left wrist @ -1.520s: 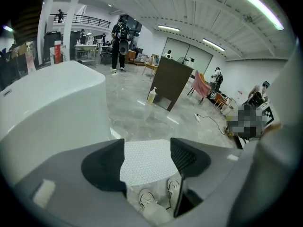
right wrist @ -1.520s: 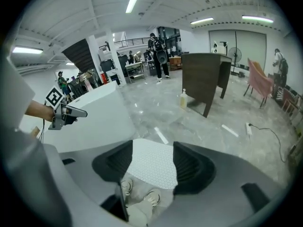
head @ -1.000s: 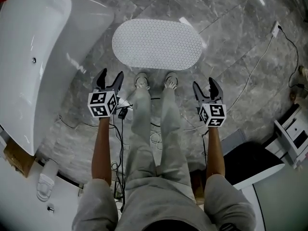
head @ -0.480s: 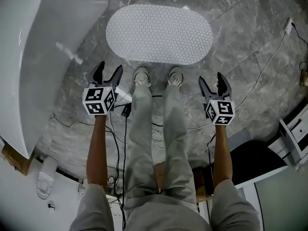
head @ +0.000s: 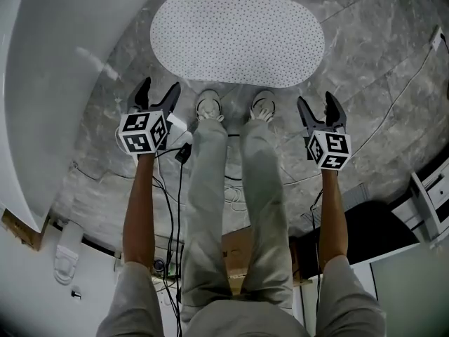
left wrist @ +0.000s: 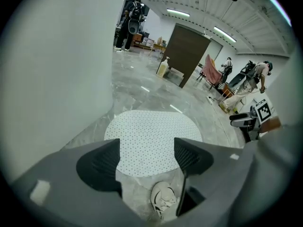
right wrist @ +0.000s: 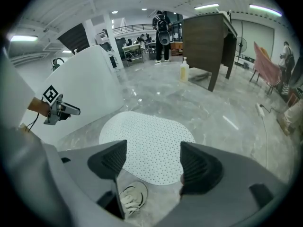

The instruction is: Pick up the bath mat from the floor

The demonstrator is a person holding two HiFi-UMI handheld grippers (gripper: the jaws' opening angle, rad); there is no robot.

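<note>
**Two grippers open above an untouched bath mat**

A white, oval, dotted bath mat [head: 237, 37] lies flat on the grey marbled floor [head: 379, 69] at the top centre of the head view, its long side running across the frame. Just below its near edge stand the person's two pale shoes [head: 209, 107], toes close to the mat but not on it. The left gripper [head: 158, 88] is at centre left and the right gripper [head: 316, 101] at centre right, each level with the shoes and pointing up the frame toward the mat from either side of the legs, both short of its edge. The jaws of both grippers have just been opening and stand apart with nothing between them; each gripper view shows only the mat on the floor beyond the gap, with a shoe low in the frame. A white bathtub [head: 56, 83] fills the upper left of the head view, close to the mat's left end. Dark cables [head: 175, 181] trail over the floor beside the person's left leg, below the left gripper.
</note>
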